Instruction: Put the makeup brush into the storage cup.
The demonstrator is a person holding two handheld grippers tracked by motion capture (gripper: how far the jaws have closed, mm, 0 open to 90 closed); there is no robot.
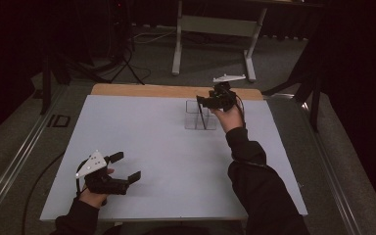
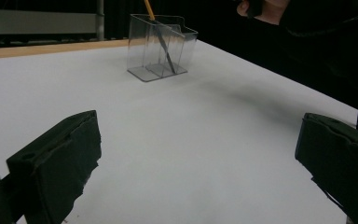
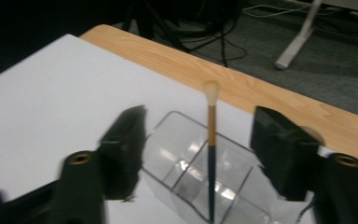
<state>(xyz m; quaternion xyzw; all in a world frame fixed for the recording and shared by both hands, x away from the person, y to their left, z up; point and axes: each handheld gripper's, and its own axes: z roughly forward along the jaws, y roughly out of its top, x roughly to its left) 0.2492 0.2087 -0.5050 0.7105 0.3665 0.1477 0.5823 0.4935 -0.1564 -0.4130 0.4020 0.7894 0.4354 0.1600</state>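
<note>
A clear plastic organizer [image 1: 194, 119] with several compartments stands at the far middle of the white tabletop [image 1: 166, 147]. A slim brush [image 3: 211, 140] with a pale tip, orange band and dark handle stands handle-down in it, leaning slightly. My right gripper [image 1: 210, 100] hovers just above the organizer [image 3: 182, 163], open; in the right gripper view the brush rises between the jaws with neither pad touching it. My left gripper [image 1: 126, 166] rests low at the near left of the table, open with nothing in it. In the left gripper view the organizer [image 2: 142, 46] and brush [image 2: 163, 44] lie far ahead of its jaws.
A wooden strip [image 1: 142, 90] runs along the table's far edge. Beyond it are carpet, a white desk frame [image 1: 178, 44], a dark tripod [image 1: 125, 58] and cables. The person's right sleeve [image 1: 259, 191] crosses the table's near right.
</note>
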